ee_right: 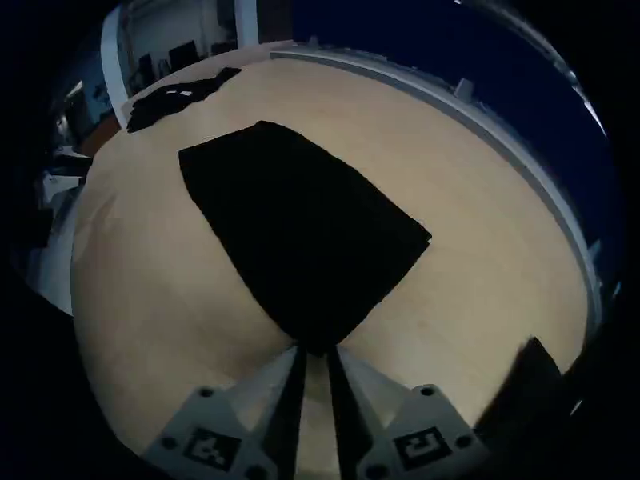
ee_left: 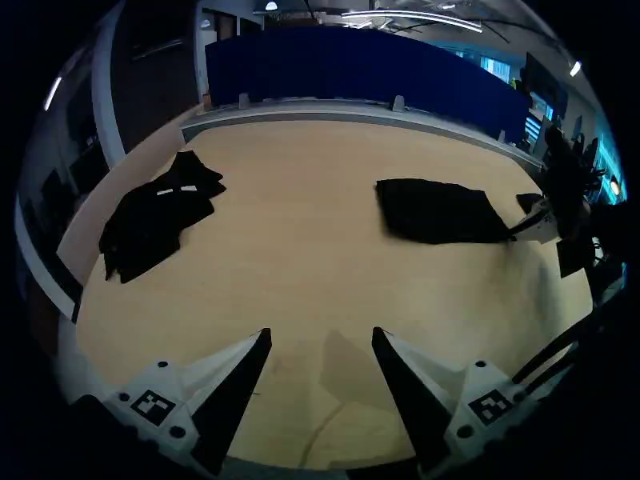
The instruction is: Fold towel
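1. Black and flat, the rectangular cloth towel lay spread on the pale wooden table. In the right gripper view it stretched away from its near corner.
2. The right gripper had its two fingers drawn close together at that near corner, with the towel's tip pinched between them.
3. In the left gripper view the same towel lay to the right of the table's middle. The right gripper met it at its right-hand corner.
4. The left gripper hung over bare tabletop with its fingers spread wide apart. It gripped nothing and was well apart from the towel.
5. A crumpled heap of black cloth sat near the table's left edge, well apart from the towel. In the right gripper view it appeared at the far end of the table.
6. A dark blue partition wall stood just behind the table's far edge.
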A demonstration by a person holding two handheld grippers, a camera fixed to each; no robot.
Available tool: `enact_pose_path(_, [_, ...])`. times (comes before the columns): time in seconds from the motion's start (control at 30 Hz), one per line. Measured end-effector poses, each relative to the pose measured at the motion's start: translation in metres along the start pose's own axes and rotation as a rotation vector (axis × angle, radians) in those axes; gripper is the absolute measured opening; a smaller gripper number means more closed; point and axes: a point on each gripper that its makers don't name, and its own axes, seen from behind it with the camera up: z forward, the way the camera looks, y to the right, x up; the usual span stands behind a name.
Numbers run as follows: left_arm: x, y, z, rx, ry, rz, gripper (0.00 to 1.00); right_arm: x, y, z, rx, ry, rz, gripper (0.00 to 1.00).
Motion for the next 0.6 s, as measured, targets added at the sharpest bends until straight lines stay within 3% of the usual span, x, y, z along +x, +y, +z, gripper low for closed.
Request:
enact_pose_path(0.23, [0.002,0.002,0.002,-0.008,-0.001,0.001,0.93,0.002,0.001,-0.001,-0.004,0.007,-0.002,0.05])
enact_pose_path(0.6, [0.004,0.002,0.005,-0.017,-0.001,0.002,0.93,0.018,0.002,-0.007,-0.015,0.044,-0.013,0.04])
